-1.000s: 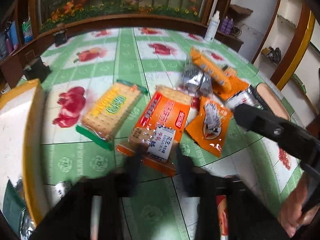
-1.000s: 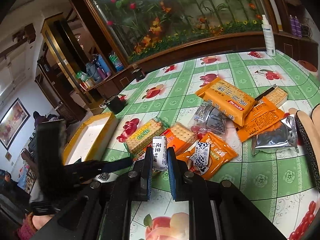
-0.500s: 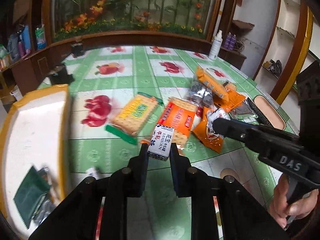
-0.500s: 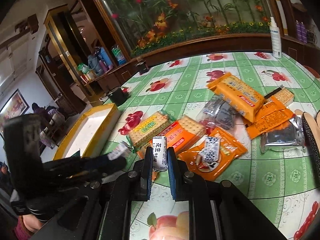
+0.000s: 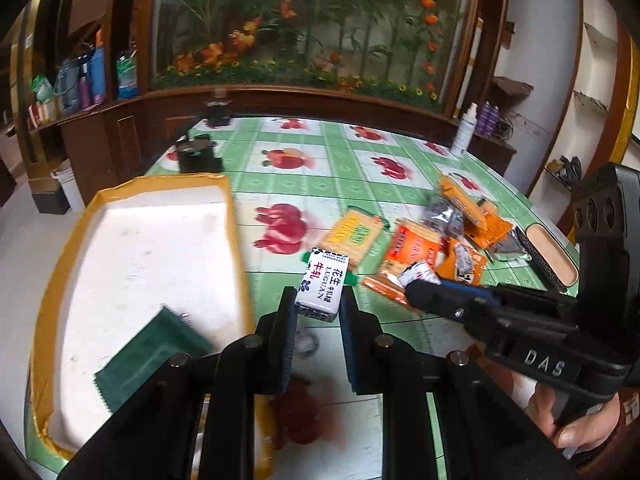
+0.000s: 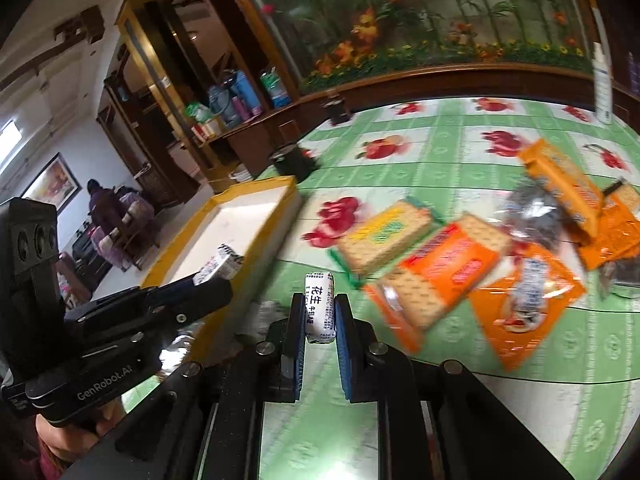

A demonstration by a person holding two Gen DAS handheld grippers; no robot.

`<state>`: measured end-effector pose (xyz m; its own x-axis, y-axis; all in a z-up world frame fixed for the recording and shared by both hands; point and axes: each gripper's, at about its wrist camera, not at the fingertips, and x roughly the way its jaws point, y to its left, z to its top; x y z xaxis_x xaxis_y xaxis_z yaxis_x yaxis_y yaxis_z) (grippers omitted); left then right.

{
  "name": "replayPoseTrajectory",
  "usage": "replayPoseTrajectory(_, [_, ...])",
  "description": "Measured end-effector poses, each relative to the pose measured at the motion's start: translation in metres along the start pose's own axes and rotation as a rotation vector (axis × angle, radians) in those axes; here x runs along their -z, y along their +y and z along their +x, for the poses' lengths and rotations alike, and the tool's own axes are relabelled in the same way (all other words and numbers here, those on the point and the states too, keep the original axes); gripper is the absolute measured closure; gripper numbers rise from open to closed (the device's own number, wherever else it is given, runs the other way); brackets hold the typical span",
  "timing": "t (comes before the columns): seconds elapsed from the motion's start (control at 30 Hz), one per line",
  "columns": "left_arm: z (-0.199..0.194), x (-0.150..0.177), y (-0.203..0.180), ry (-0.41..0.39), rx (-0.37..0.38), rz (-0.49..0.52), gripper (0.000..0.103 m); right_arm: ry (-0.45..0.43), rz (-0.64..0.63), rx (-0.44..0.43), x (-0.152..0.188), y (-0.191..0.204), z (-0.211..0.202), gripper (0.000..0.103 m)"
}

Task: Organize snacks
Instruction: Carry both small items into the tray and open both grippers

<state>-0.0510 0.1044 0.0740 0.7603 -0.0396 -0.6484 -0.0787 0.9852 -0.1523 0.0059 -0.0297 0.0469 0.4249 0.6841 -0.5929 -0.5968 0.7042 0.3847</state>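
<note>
Much of your right wrist view is smeared: the cracker packs and orange wrappers on the tablecloth (image 6: 460,140) blur into streaks, so their print cannot be read there. The silver packets at the far end of the pile are hard to make out in both views. In your left wrist view the gripper body hides the near edge of the tray (image 5: 234,216), and your right hand (image 5: 576,420) is cut off at the frame's corner.

Your left gripper (image 5: 317,304) is clamped on a white peanut nougat bar (image 5: 323,290), held tilted just beside the tray's yellow right wall. Your right gripper (image 6: 319,316) is closed on a second nougat bar (image 6: 319,306), upright between the pads above the tablecloth, near the tray's corner.

Inside the tray lies a dark green packet (image 5: 150,354), with something small and silvery at its upper corner that you cannot identify. The yellow cracker pack (image 5: 356,236) and the orange cracker pack (image 5: 408,252) lie side by side to the right. A brown-topped oblong item (image 5: 550,256) sits at the table's right edge, and a white spray bottle (image 5: 464,132) stands at the far edge.
</note>
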Motion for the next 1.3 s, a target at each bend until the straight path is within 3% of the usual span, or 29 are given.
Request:
replayPoseTrajectory(0.63, [-0.024, 0.031, 0.139, -0.009, -0.132, -0.250, 0.083, 0.095, -0.228, -0.087, 0.005, 0.120, 0.069, 0.087])
replayPoseTrajectory(1.3, [-0.015, 0.043, 0.159, 0.032, -0.187, -0.302, 0.080, 0.202, -0.330, -0.141, 0.031, 0.152, 0.097, 0.085])
